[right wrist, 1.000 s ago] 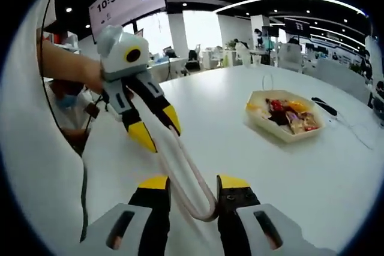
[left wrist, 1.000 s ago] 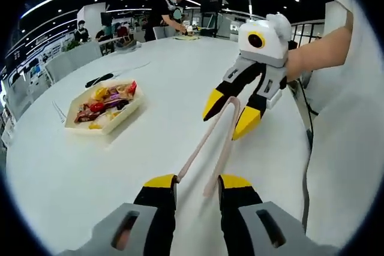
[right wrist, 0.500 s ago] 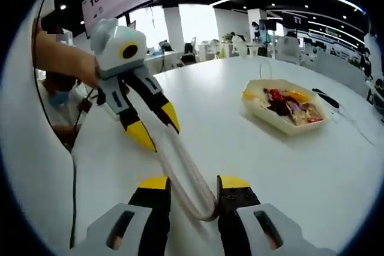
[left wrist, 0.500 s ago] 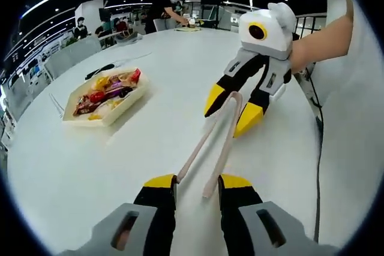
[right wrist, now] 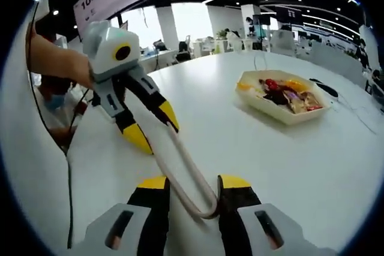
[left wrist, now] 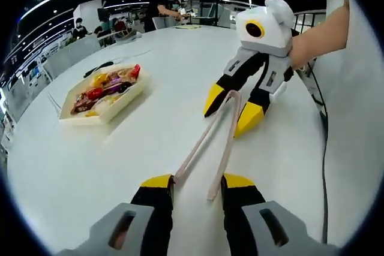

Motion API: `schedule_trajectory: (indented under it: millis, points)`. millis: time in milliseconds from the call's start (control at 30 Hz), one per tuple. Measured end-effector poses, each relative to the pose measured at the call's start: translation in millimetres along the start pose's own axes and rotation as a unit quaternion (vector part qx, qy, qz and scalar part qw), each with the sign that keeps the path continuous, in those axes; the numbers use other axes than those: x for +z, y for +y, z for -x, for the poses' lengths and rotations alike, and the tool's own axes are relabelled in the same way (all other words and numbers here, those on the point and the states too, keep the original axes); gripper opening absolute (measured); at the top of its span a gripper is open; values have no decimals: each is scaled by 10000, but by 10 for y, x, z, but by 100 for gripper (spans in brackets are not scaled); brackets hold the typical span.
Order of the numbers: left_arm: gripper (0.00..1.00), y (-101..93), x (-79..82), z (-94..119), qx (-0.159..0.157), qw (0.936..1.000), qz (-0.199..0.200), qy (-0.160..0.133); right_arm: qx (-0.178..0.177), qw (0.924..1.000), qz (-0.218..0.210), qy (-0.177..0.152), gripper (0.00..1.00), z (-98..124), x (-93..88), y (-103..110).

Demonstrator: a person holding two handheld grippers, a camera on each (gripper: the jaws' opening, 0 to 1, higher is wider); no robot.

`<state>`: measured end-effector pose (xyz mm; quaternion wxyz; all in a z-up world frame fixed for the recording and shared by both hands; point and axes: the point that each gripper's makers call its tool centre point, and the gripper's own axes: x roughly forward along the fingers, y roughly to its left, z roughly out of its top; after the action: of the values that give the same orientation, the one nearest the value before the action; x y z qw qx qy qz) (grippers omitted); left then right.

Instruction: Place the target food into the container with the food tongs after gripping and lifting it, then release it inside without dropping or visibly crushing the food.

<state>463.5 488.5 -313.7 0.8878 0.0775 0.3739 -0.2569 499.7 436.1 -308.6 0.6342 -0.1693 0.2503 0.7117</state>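
Observation:
Pale pink food tongs [left wrist: 210,139] hang over the white round table [left wrist: 78,172], stretched between my two grippers. Their free arm ends sit between the jaws of my left gripper [left wrist: 198,183], which is closed on them. The tongs' bend [right wrist: 207,208] lies between the jaws of my right gripper [right wrist: 193,183], also closed on it. The right gripper [left wrist: 231,109] faces me in the left gripper view, and the left gripper [right wrist: 151,127] comes in from the left in the right gripper view. A cream hexagonal tray [left wrist: 123,101] [right wrist: 273,109] holds several colourful wrapped foods [left wrist: 99,88], well apart from both grippers.
A black cable [left wrist: 318,112] trails along the table edge beside the person's arm [left wrist: 315,43]. A dark flat object [left wrist: 99,70] lies beyond the tray. People and chairs stand at the far side of the table. A seated person [right wrist: 51,103] is off the table's edge.
Both views have drifted slightly, so the tray sits a little differently in each picture. The tongs stay held between the two grippers as before.

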Motion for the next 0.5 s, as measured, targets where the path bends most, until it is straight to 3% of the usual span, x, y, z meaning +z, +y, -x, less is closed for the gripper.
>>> schedule_trajectory:
  millis: [267, 500]
  points:
    - [47, -89, 19, -22, -178, 9998, -69, -95, 41, 9994, 107, -340, 30, 32, -14, 6]
    - [54, -154, 29, -36, -122, 9997, -60, -181, -130, 9994, -91, -315, 31, 107, -23, -51]
